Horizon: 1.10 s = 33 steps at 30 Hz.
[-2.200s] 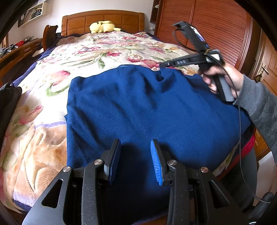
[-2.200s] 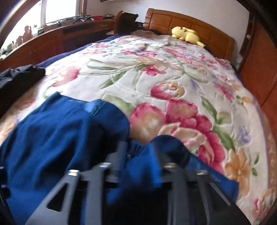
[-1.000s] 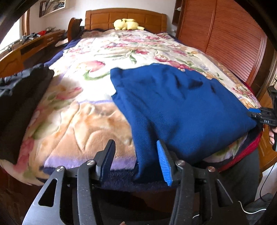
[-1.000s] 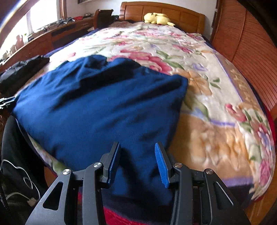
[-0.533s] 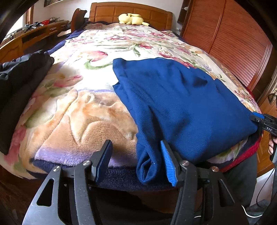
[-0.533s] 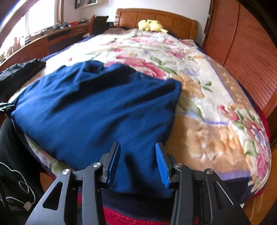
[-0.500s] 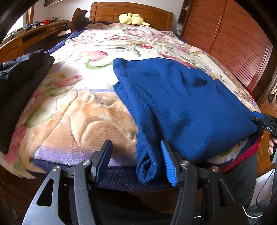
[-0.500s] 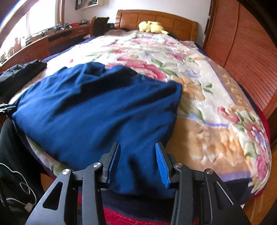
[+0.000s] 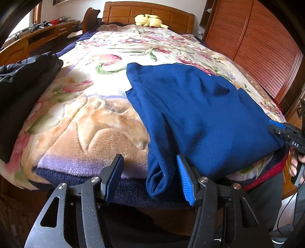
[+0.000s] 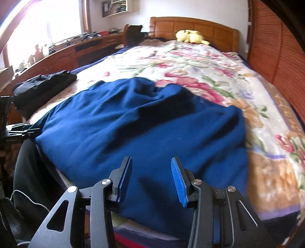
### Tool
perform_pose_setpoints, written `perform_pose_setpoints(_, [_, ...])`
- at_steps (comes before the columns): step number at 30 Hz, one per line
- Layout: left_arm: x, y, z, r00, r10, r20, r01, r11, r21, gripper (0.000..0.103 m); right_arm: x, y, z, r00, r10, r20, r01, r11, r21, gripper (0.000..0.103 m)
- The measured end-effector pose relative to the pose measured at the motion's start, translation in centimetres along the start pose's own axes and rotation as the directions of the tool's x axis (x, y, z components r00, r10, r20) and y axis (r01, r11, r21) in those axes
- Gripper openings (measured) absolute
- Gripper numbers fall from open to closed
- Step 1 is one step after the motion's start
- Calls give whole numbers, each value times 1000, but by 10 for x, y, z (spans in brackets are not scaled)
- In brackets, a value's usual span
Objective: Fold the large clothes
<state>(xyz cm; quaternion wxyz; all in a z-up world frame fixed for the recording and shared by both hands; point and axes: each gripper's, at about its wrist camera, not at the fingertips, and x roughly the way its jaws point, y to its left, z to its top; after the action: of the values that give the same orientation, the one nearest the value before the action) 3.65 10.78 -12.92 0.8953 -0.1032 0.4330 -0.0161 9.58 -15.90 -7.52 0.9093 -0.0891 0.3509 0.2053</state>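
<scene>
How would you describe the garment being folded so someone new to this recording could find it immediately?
Start at the bed with the floral blanket and wooden headboard. At the foot end, nearest the grippers, lies the blue garment, spread flat with one corner hanging over the edge. It is the only bright blue cloth; the black clothes pile sits apart, off to one side.

Black claw [image 9: 149, 176] arms with silver screws, ribbed blue pads [image 9: 185, 181], triangular cutouts, white lettering on other claw [image 9: 274, 126]
</scene>
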Motion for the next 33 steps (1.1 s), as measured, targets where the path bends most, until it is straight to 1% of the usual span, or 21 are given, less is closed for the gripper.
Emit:
perform_pose_setpoints(4, [1,1,0,1000,-3,-4,3,1000,-4,57,13,8,-2,999,53,-12,-53,999,-2,44])
perform_pose_setpoints(8, [1,0,-1,1000,-19,-4,19,1000,-3,57,32,8,-13,997,39,-60,-40,999,-29,47])
perform_pose_setpoints(9, [2,-1,-1,1000,-20,-5,20,1000,0,57,35,10,-13,998,39,-58,-41,999,-32,47])
perform_pose_setpoints(10, [1,-3,0,1000,-26,2,26,1000,12,49,36,11,-14,998,41,-50,-43,999,-34,47])
perform_pose_setpoints(11, [0,-6,1,999,-52,5,52,998,23,31,36,9,-15,998,45,-47,-47,998,-33,47])
perform_pose_setpoints(12, [0,-10,2,997,-81,1,80,996,37,26,36,7,-15,997,51,-50,-53,998,-28,47])
perform_pose_setpoints(14, [-4,-21,6,999,-47,19,45,996,77,15,36,4,-14,996,62,-59,-63,998,-22,47])
perform_pose_setpoints(16, [-11,-29,16,998,-49,48,45,995,88,12,37,5,-12,996,68,-61,-70,997,-23,47])
perform_pose_setpoints(18, [-21,-35,30,994,-76,78,69,993,93,11,35,1,-11,995,77,-57,-78,997,-19,47])
perform_pose_setpoints(21, [-39,-63,61,986,-100,136,78,984,158,10,25,-2,-12,995,80,-53,-80,997,-10,47])
perform_pose_setpoints(24, [-51,-104,93,971,-162,174,118,964,239,10,8,-13,-15,999,45,-29,-45,999,4,47])
perform_pose_setpoints(26, [-51,-137,113,957,-230,177,172,940,294,10,-7,-26,-20,1000,3,-11,-3,1000,17,47])
perform_pose_setpoints(29, [-36,-191,137,950,-278,145,207,903,376,10,-33,-49,-32,997,-71,12,70,997,41,47])
perform_pose_setpoints(30, [-29,-207,143,947,-294,127,224,892,392,9,-42,-58,-37,996,-85,20,84,995,56,47])
perform_pose_setpoints(31, [-19,-231,150,943,-318,99,252,876,412,9,-51,-66,-42,995,-92,30,89,993,75,47])
perform_pose_setpoints(33, [-7,-265,152,938,-340,69,275,851,447,9,-68,-83,-52,996,-82,37,77,989,124,47])
